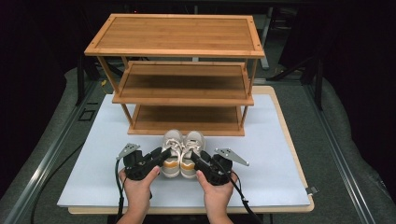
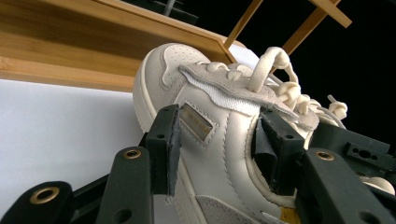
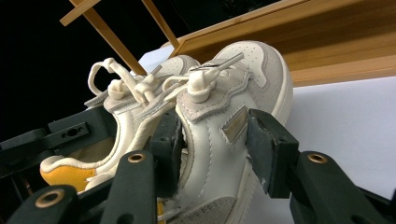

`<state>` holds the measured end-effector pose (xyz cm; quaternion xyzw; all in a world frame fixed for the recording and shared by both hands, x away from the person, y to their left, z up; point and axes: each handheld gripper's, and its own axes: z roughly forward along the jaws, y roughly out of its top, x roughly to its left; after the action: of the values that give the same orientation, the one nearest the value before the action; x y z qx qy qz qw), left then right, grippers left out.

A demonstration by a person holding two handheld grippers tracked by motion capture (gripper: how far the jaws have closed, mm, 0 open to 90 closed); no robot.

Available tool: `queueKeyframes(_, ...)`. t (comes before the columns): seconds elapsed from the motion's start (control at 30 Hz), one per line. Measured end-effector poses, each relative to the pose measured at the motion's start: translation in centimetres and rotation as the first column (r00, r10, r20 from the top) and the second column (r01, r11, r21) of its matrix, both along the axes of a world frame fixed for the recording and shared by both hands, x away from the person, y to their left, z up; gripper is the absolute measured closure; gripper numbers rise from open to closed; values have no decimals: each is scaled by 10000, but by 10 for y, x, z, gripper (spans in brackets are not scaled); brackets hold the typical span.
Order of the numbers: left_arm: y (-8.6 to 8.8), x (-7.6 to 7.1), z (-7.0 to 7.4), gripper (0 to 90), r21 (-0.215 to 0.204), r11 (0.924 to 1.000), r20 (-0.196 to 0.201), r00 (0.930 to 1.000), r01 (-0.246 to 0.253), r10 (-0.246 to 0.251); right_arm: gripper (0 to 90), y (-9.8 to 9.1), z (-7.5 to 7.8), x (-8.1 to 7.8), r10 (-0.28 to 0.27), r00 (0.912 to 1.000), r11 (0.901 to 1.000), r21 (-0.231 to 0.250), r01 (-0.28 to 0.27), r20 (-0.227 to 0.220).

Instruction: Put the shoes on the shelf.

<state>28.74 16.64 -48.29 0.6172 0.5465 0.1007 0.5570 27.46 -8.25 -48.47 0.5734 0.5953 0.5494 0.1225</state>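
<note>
Black jaws close on cream leather at the near edge of the table: the left gripper (image 1: 159, 156) clamps the left cream-and-yellow low-top sneaker (image 1: 171, 156) across its upper, one pad on the outer side by the small gold tag, the other inside the collar. The right gripper (image 1: 196, 160) holds the right cream-and-yellow low-top sneaker (image 1: 190, 156) the same way, outer flank against one pad, tongue side against the other. Each hand, the left hand (image 1: 137, 184) and the right hand (image 1: 215, 186), comes in from six o'clock, so the pair is probably gripped for carrying together, soles level.

Both shoes sit side by side, touching, toes toward twelve o'clock, on the pale grey table mat (image 1: 93, 158), just short of the three-tier bamboo shoe rack (image 1: 180, 74).

At twelve o'clock the rack's bottom shelf (image 1: 187, 119) is bare and nearest; its raised front rail stands between the toes and the shelf, and the middle shelf overhangs it, so headroom looks limited. Loose laces (image 3: 140, 86) could snag on a jaw.
</note>
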Motion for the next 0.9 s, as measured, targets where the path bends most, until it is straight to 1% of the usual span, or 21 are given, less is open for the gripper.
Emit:
queueKeyframes(0.03,0,0,1,539,13,10000,16,10000,-25,25,564,0,2,0,25,9999,10000,-84,-26,-135)
queueKeyframes(0.07,0,0,3,539,0,10000,26,10000,-31,31,564,-1,3,0,130,9998,9999,-100,-132,-168)
queueKeyframes(0.13,0,1,6,539,30,10000,53,10000,-54,54,564,1,6,2,99,9999,9999,-72,-99,-38)
queueKeyframes(0.17,0,2,7,539,42,10000,62,10000,-44,44,564,1,8,2,62,9999,9997,-225,-64,-105)
queueKeyframes(0.2,1,2,9,539,13,10000,55,10000,-46,46,564,1,10,2,121,9999,9997,-203,-123,-108)
queueKeyframes(0.3,1,3,13,539,5,10000,113,9999,-81,81,564,1,14,5,161,9998,9998,-92,-160,80)
queueKeyframes(0.4,0,4,18,539,-15,9999,162,9998,-101,101,564,1,20,6,174,9998,9996,-223,-172,68)
queueKeyframes(0.43,0,4,20,539,-108,9998,153,9998,-142,144,564,1,22,6,182,9998,9995,-273,-180,87)
queueKeyframes(0.47,0,4,22,539,-106,9999,182,9998,-126,128,564,1,24,7,162,9997,9996,-214,-158,189)
queueKeyframes(0.57,-1,4,28,539,-139,9998,246,9996,-134,137,564,-1,31,7,158,9995,9996,-250,-151,286)
queueKeyframes(0.63,-2,3,32,539,-149,9998,278,9995,-149,153,564,-2,36,7,148,9996,9993,-346,-140,232)
queueKeyframes(0.67,-2,3,34,539,-120,9998,321,9994,-144,147,564,-1,38,7,189,9993,9996,-227,-181,336)
queueKeyframes(0.7,-2,3,36,540,-121,9998,335,9993,-149,153,564,-1,39,8,212,9991,9995,-230,-204,360)
queueKeyframes(0.73,-1,3,37,539,-118,9998,350,9992,-167,171,564,-1,42,7,187,9995,9992,-357,-177,271)
queueKeyframes(0.77,-1,3,39,539,-103,9998,386,9991,-181,185,564,-1,43,8,235,9989,9994,-253,-225,398)
queueKeyframes(0.83,-1,4,42,539,-127,9998,375,9992,-160,165,564,-1,46,8,239,9989,9994,-261,-228,410)
queueKeyframes(0.9,0,5,45,539,-180,9997,349,9993,-140,146,564,-1,49,8,262,9992,9992,-298,-253,300)
